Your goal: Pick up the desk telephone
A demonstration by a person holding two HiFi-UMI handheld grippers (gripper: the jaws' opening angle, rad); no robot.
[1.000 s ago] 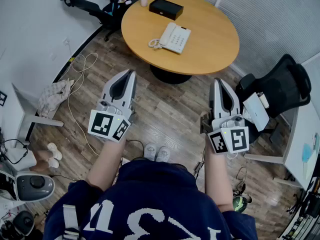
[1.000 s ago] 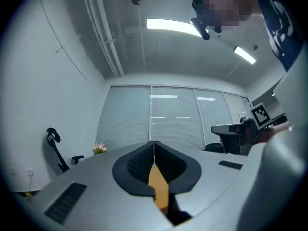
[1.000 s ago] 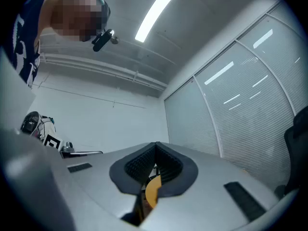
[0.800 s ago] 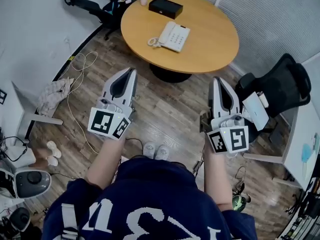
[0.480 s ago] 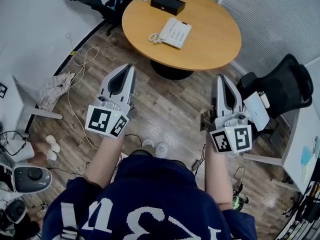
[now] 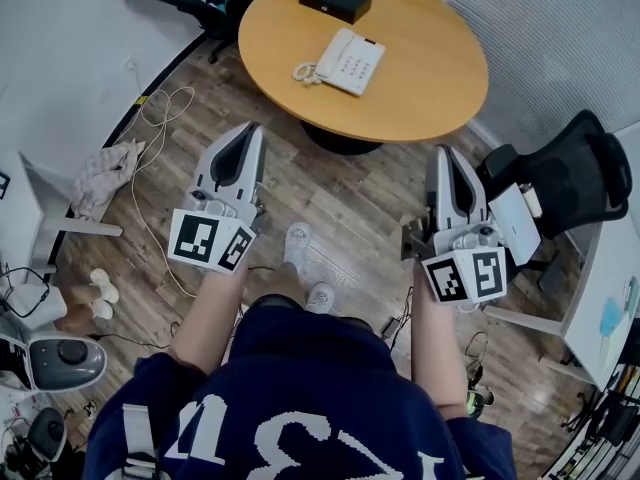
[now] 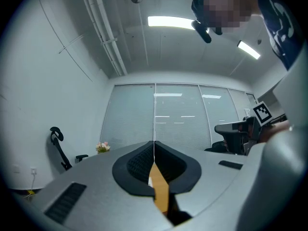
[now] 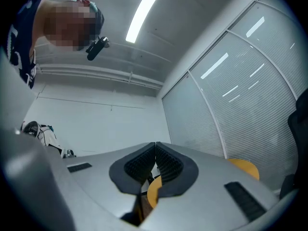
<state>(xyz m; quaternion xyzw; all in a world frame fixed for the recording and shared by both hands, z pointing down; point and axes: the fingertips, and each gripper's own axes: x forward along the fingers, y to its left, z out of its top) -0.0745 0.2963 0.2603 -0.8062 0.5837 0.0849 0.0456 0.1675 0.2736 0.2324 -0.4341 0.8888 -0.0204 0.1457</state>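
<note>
Both grippers were pressed shut with nothing between their jaws. The left gripper and the right gripper pointed forward over the wooden floor, short of the round table. The desk telephone lay on that table, ahead and between their two lines of aim, well apart from either. Its handset ran along its left side. Neither hand looked clearly nearer, so each would have to reach forward and inward.
</note>
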